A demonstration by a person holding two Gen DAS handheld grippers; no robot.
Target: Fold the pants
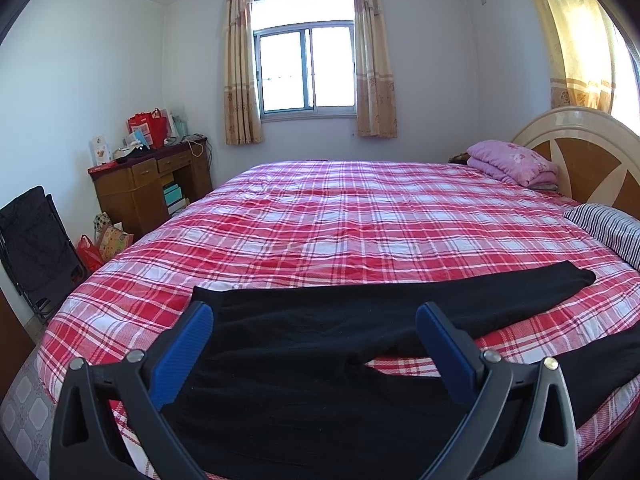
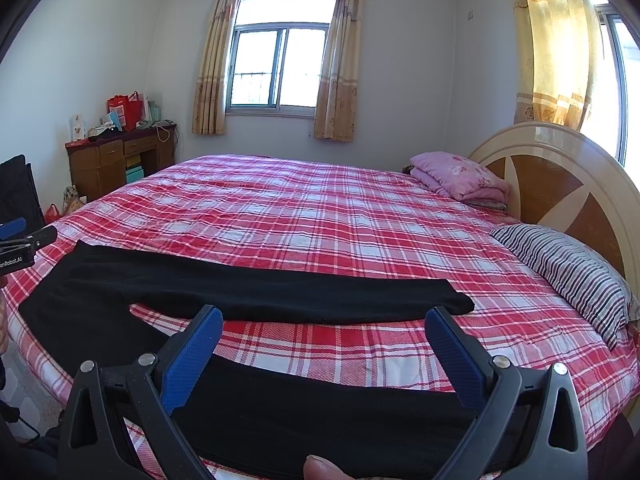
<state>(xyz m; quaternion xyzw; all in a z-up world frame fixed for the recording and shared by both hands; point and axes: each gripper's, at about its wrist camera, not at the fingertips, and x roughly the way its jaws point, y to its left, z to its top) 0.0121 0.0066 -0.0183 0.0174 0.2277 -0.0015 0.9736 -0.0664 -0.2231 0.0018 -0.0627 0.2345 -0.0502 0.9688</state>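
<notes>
Black pants (image 1: 320, 320) lie flat on the near edge of the red plaid bed (image 1: 340, 216), legs spread apart toward the right. My left gripper (image 1: 314, 314) is open above the waist end, blue pads either side of the cloth, holding nothing. My right gripper (image 2: 324, 320) is open above the near leg (image 2: 320, 404); the far leg (image 2: 260, 288) lies beyond it. The pants show in the right wrist view (image 2: 100, 292) with the left gripper's tip at the far left edge (image 2: 16, 232).
A striped pillow (image 2: 568, 272) and a folded pink quilt (image 2: 456, 174) lie by the headboard (image 2: 560, 184) on the right. A wooden desk (image 1: 148, 184) with bags stands at the back left, a black folded chair (image 1: 36, 248) beside it.
</notes>
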